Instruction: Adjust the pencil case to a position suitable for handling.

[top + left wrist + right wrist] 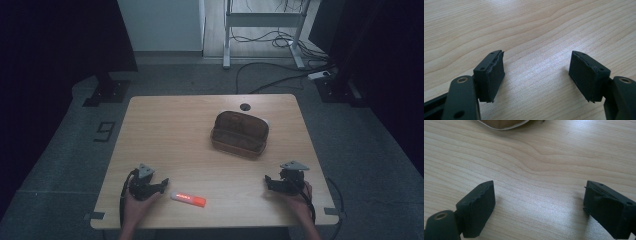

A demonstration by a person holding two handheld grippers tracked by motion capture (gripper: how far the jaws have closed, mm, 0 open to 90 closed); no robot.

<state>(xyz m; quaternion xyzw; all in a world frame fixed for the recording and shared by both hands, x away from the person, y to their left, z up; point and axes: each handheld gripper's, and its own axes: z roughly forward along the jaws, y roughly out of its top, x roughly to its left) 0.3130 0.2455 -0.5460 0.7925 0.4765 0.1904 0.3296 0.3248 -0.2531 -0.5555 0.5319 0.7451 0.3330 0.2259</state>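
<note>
Two grippers rest near the front edge of the wooden table (165, 125), one in each hand, both with jaws spread wide and nothing between the pads. The left gripper (164, 183) points toward the table's middle; just beyond its tips lies a marker (188, 198), white with an orange-red end. The marker's long axis runs roughly across the table, parallel to the front edge, tilted slightly. The right gripper (269, 181) stands well apart from the marker, on its far side. The left hand is therefore judged the nearer one for a pick-up, closing across the marker's short width. An open brown case (239, 134) sits farther back, right of centre; its rim (501, 127) lies ahead of the right gripper.
</note>
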